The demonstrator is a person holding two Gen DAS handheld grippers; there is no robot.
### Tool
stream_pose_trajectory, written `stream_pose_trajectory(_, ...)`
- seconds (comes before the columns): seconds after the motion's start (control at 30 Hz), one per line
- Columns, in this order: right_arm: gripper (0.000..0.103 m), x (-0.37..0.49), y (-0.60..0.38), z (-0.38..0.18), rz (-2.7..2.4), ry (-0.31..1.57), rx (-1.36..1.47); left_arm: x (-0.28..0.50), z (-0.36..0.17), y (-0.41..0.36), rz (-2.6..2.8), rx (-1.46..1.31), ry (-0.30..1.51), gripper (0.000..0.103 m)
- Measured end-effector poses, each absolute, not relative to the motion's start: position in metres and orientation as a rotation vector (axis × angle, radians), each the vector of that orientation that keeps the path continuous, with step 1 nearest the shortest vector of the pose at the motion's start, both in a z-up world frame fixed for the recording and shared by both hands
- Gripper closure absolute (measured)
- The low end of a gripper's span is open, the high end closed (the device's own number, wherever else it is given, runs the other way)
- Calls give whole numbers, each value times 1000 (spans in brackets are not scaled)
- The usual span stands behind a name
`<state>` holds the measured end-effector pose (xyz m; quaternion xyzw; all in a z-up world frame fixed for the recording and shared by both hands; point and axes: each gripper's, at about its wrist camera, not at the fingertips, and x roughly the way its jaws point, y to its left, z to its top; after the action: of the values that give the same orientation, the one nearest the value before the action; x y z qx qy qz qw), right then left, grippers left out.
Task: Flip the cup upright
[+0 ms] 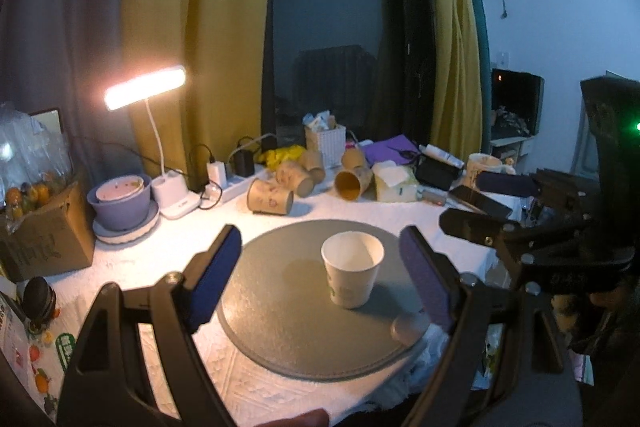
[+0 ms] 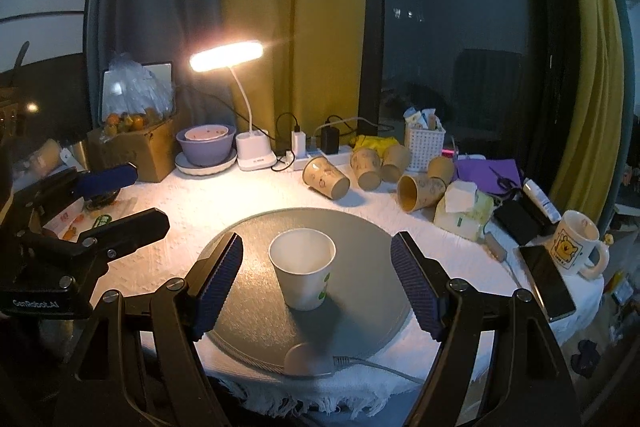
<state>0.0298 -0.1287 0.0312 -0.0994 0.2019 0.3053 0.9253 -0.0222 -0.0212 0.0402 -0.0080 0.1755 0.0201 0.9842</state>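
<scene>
Cup (image 2: 303,273) stands upright mid-mat (image 2: 360,323), touching neither gripper; my left gripper (image 1: 320,277) and right gripper (image 2: 316,285) both spread wide, empty.

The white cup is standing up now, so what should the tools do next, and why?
Probably just back both away. The white cup already stands mouth-up on the grey mat, and the left tool and right tool are open, touching nothing.

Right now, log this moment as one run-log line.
cup: white paper cup upright on grey round mat | left claw: open, clear of cup | right claw: open, clear of cup | flip: done
</scene>
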Motion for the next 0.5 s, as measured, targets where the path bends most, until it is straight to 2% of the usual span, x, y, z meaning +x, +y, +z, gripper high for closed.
stream_pose_trajectory(0.5, 24, 4, -131, 62, 635, 338, -215, -46, 66, -18, 68, -32, 227, 21)
